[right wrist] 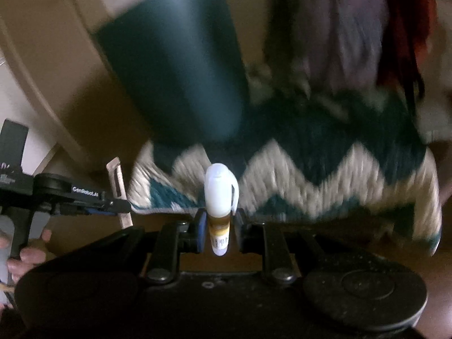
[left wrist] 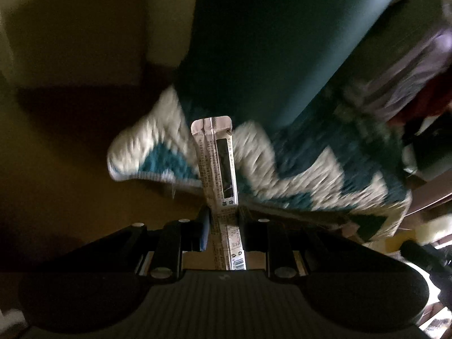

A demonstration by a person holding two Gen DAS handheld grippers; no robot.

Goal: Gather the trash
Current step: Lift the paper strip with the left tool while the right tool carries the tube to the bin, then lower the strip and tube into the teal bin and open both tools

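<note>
My left gripper (left wrist: 223,212) is shut on a long silver stick sachet wrapper (left wrist: 217,163) with printed text and a barcode; the wrapper stands upright out of the jaws. The same wrapper (right wrist: 116,180) and the left gripper (right wrist: 124,206) show at the left of the right wrist view, held by a hand. My right gripper (right wrist: 218,214) is shut on a small white tube with a white cap (right wrist: 219,195) and a brown and white label, standing upright between the blue pads. Both are held above a rug.
A shaggy teal and white zigzag rug (left wrist: 282,175) lies on the brown floor (left wrist: 70,186); it also shows in the right wrist view (right wrist: 325,169). A dark teal upholstered seat (left wrist: 268,56) stands behind it. Purple and red cloth (right wrist: 367,28) hangs at the right. The surroundings are blurred.
</note>
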